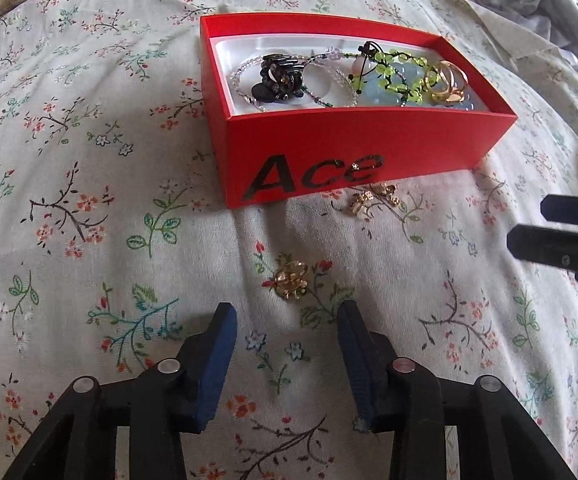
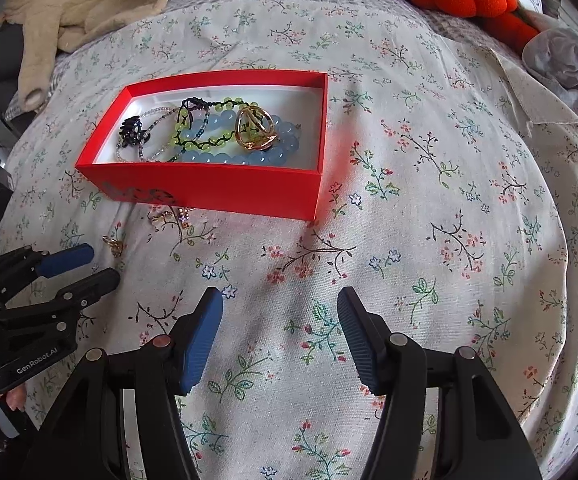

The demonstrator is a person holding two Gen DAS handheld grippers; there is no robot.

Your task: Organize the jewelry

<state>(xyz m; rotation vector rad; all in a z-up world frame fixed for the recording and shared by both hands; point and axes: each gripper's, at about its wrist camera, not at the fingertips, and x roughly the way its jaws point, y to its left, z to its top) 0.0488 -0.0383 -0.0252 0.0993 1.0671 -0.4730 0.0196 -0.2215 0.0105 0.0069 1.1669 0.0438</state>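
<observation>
The floral bedsheet (image 1: 89, 184) looks like matt woven cloth; the red box (image 1: 361, 152) like smooth card; the gold brooch (image 1: 290, 279) like glossy metal.

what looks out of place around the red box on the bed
Two small gold pieces lie loose on the floral bedspread rather than in the red box: a gold flower-shaped piece just ahead of the open left gripper, and a gold cluster close against the box's front wall. The other jewelry sits inside.

Open red box (image 1: 369, 148) holds beads; 2 gold brooches (image 1: 291, 280) outside.
</observation>
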